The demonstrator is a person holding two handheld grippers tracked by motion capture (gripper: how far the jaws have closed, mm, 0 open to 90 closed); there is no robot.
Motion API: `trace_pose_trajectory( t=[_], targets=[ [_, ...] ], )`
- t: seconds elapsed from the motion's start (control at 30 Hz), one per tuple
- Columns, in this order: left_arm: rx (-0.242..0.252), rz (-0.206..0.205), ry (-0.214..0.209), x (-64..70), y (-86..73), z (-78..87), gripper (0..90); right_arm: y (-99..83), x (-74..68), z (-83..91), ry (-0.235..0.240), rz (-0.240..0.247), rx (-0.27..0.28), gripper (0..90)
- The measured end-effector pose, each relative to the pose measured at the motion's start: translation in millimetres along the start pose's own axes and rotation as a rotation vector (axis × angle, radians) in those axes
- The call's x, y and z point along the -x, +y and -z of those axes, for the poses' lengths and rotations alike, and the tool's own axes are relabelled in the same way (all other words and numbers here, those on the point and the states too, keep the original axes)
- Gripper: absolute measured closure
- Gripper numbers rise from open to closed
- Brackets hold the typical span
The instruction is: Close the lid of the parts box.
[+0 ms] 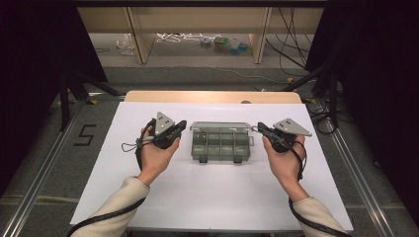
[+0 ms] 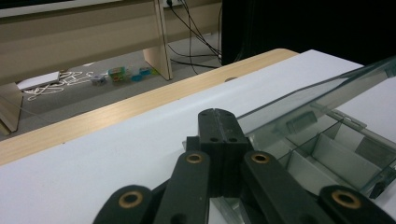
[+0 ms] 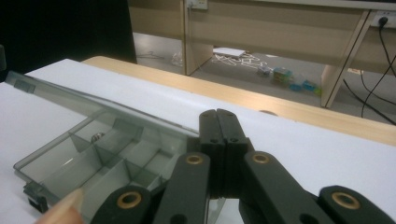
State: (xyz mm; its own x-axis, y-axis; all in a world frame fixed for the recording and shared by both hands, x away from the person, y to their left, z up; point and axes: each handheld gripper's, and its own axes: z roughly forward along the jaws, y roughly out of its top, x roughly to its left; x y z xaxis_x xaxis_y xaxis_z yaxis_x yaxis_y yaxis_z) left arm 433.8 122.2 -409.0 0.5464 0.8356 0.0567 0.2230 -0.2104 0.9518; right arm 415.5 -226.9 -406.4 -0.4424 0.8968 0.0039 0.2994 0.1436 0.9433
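Right now you hold the left gripper [image 1: 181,125] and right gripper [image 1: 259,129] with jaws pressed together, empty, flanking the clear compartment box [image 1: 220,143] lying mid-table, lid raised at its far edge.

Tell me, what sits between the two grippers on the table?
A clear compartment box with its lid up, seen in the high view between the left gripper and right gripper.

The high view looks forward and down from above the person's side of the surface [image 1: 207,197]; each gripper view looks low along its own claw, close up; all three share the compartment box [image 1: 220,143] ahead of both claws.
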Motion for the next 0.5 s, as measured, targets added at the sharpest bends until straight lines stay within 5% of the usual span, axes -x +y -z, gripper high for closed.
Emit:
trace_pose_trajectory(
  t=[0.5],
  targets=[
    [-0.027, -0.008, -0.023, 4.9, 13.0, -13.9, 90.0, 13.4, -4.7, -15.5, 0.014, 0.012, -0.005, 90.0]
  ],
)
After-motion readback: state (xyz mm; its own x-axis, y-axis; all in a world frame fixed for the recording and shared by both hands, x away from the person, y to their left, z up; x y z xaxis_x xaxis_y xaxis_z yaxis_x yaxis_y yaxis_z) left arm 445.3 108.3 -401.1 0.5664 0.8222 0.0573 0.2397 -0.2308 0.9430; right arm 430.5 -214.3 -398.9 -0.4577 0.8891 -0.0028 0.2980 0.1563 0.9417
